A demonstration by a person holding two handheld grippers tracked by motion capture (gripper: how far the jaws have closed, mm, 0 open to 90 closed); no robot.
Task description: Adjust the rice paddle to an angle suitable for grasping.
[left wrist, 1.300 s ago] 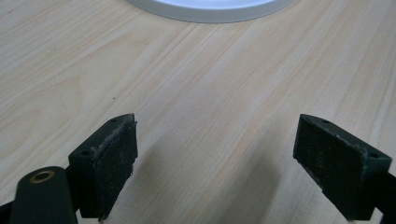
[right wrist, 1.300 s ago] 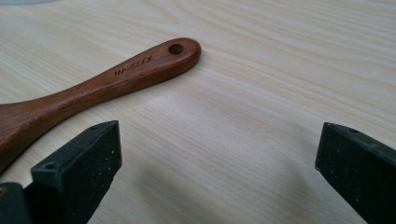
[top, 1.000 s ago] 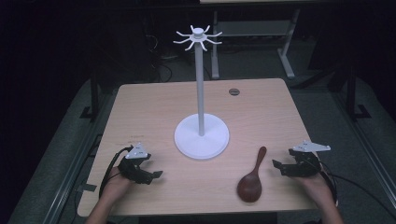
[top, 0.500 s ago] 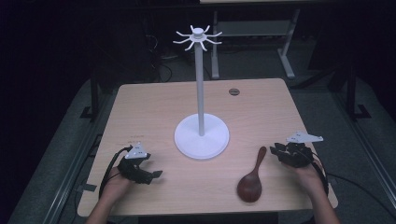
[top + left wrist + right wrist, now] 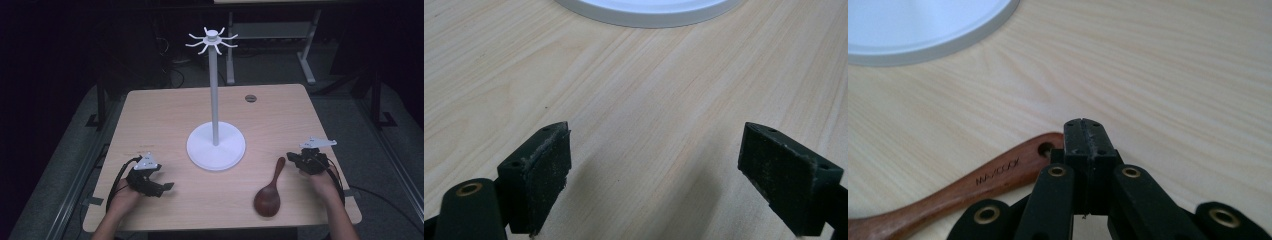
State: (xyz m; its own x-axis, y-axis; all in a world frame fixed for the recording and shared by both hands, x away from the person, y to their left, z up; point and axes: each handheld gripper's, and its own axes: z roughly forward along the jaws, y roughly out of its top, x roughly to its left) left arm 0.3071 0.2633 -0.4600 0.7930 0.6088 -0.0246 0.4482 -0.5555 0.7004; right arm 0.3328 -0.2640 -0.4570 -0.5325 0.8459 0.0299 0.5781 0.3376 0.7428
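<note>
A dark wooden spoon (image 5: 268, 196) lies flat on the table at the front right, its handle pointing away and to the right. My right gripper (image 5: 293, 159) rests just beyond the handle's tip. In the right gripper view its jaws have just been closing and now stand shut (image 5: 1083, 125) with the pads pressed together and nothing between them. The spoon handle (image 5: 948, 192), with its hanging hole, lies beside the jaws on their left. My left gripper (image 5: 167, 186) sits at the front left, open (image 5: 654, 150) over bare wood.
A white stand (image 5: 216, 147) with a round base, a tall pole and several hook arms at the top stands mid-table; its base edge (image 5: 649, 7) (image 5: 913, 25) appears in both gripper views. A small dark disc (image 5: 250, 98) lies near the table's far edge (image 5: 215, 87).
My right gripper has moved left toward the spoon handle's tip and its jaws have closed. The left gripper and the spoon have stayed put.
</note>
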